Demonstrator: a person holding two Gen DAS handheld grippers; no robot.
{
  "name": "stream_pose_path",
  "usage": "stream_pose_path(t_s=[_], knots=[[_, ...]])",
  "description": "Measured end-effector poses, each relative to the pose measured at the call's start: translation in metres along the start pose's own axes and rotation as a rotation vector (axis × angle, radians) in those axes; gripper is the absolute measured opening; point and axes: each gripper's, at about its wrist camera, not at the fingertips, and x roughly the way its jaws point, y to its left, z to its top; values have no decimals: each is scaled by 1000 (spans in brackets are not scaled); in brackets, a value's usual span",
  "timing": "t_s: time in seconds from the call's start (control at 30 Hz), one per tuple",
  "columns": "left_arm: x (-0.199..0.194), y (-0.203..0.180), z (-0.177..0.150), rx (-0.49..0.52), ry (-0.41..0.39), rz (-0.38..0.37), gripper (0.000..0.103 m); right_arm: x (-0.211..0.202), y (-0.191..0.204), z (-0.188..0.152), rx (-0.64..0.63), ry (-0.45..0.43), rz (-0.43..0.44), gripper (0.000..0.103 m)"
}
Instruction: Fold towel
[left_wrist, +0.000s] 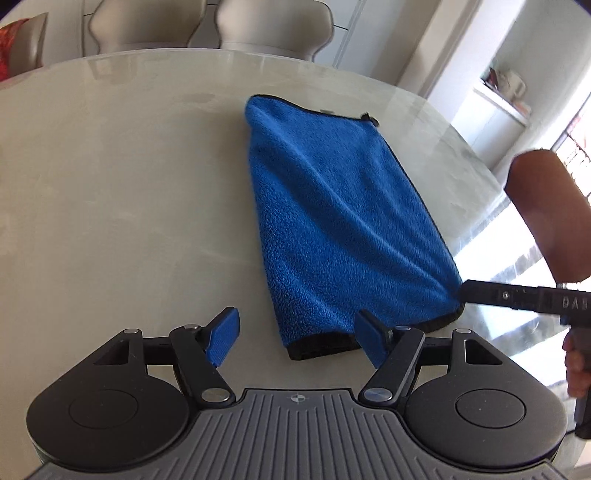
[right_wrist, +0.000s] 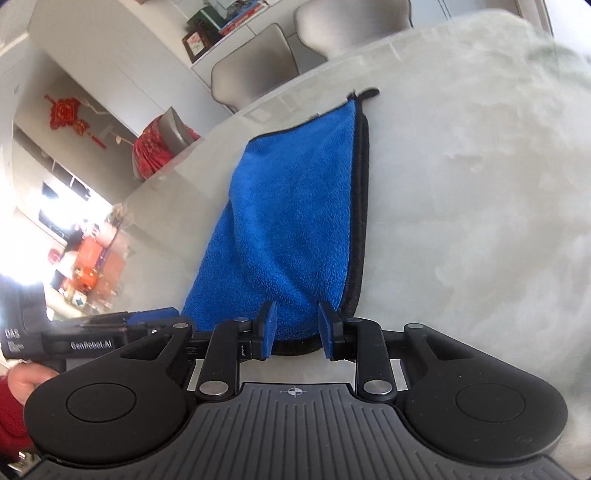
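here, folded blue fleece towel with black trim (left_wrist: 332, 221) is lying lengthwise away across pale glossy table (left_wrist: 129, 184), creased; left gripper (left_wrist: 295, 338) is gaping empty, right gripper (right_wrist: 297, 328) is pinching its near corner.

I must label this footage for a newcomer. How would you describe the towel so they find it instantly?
Start at the pale, glossy table. On it lies the blue towel, a fleecy cloth folded into a long strip. Its vivid blue pile and black stitched edging make it the only coloured thing on the surface.
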Motion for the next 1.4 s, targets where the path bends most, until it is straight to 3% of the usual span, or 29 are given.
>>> stream_pose_path(t_s=[0.13,0.27,0.37,0.43,0.5,0.57,0.63,0.67,0.77,0.8,0.9,1.17,1.4], knots=[[2,2,2,-78,25,12,75,-8,1,-1,17,-18,-54,30],[11,-1,10,-132,65,-5,91,-4,-5,-7,46,14,-94,35],[15,-5,11,-144,73,-9,90,-1,-4,-10,39,17,-94,42],[16,-8,11,-142,73,-22,84,2,-2,-11,42,9,-80,44],[18,-15,13,-103,80,-21,62,5,-1,-13,38,-3,-72,44],[17,-18,13,-86,87,-4,52,9,0,-12,34,-8,-56,42],[17,-16,14,-107,91,7,43,12,-1,-12,47,-2,-37,29],[16,-11,14,-140,93,5,36,14,-3,-11,69,-4,-29,17],[16,2,16,-216,98,-15,15,13,-17,-11,191,-41,47,15],[15,5,17,-234,97,-23,14,11,-26,-12,278,-70,111,14],[10,10,22,-263,86,-46,11,6,-33,-9,364,-109,185,14],[4,16,56,-296,32,-82,10,9,-38,14,430,-147,253,14],[14,19,114,-255,-37,-61,10,31,-48,56,486,-173,284,14]])
